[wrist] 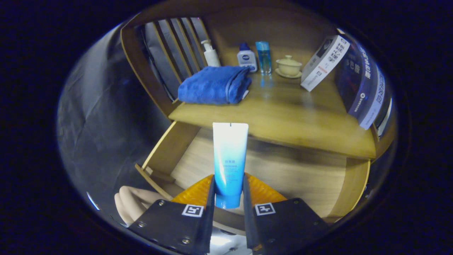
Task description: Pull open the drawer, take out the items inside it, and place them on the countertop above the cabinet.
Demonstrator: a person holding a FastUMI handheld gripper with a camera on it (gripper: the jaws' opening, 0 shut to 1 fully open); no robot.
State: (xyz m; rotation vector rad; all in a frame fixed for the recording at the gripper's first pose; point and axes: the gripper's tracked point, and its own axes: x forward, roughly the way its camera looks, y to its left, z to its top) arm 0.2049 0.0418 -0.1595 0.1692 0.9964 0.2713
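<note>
Tube [229, 159], white at its flat crimped end and blue toward the cap, standing upright at lower centre of the frame, clamped between both fingers of the gripper [228, 193], which press on its lower sides. Crimped end reaching up level with the front edge of the countertop [283, 117]; cap end down between the fingers.

Behind and below the tube, the drawer [283, 173] pulled open, pale wooden floor bare where visible, side walls showing at left and right of centre.

Above it, the countertop across the middle of the frame. On its left part, a folded blue towel [213, 85]. Along the back, upper centre: a white pump bottle [211, 54], a small white bottle with a dark blue cap [246, 57], a clear blue bottle [263, 56], then a cream lidded cup on a saucer [288, 66]. To the right, a white box [325, 63] leaning tilted, and beside it at far right a dark blue box [361, 81], also tilted.

Upper left, the slatted back of a wooden chair [173, 53] beside the towel. Lower left, a hand [132, 205] near the drawer's left front corner.
</note>
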